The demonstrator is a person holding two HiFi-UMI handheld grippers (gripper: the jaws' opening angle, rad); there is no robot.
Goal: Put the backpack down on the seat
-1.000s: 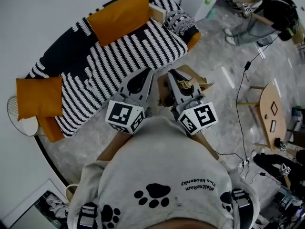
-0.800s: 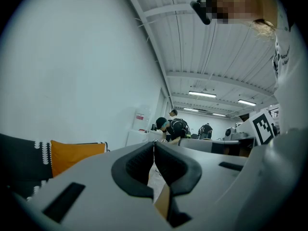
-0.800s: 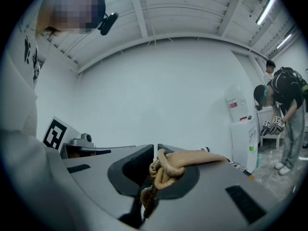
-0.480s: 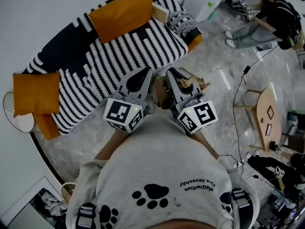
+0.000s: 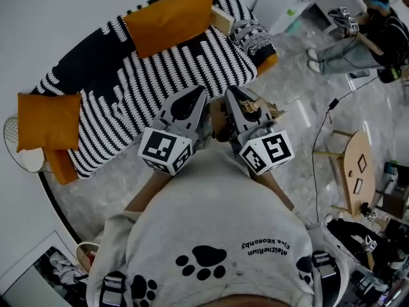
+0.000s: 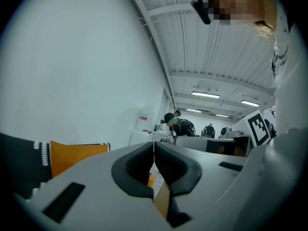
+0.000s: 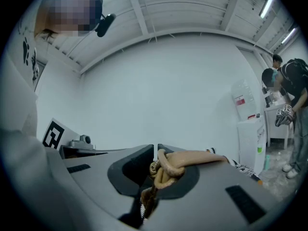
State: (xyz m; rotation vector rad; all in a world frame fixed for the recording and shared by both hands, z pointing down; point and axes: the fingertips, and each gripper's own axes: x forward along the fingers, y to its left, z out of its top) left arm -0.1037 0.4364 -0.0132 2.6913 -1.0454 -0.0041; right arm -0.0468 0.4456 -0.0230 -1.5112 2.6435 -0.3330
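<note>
Right tongs (image 7: 155, 152) pinched on backpack cord (image 7: 192, 157), left tongs (image 6: 154, 150) closed

Only the small print on your shirt (image 5: 265, 247) shows, upside down and too blurred to read.

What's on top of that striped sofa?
An orange cushion at the back, another at one end, a patterned cushion opposite; the left gripper hides the sofa's front edge.
</note>
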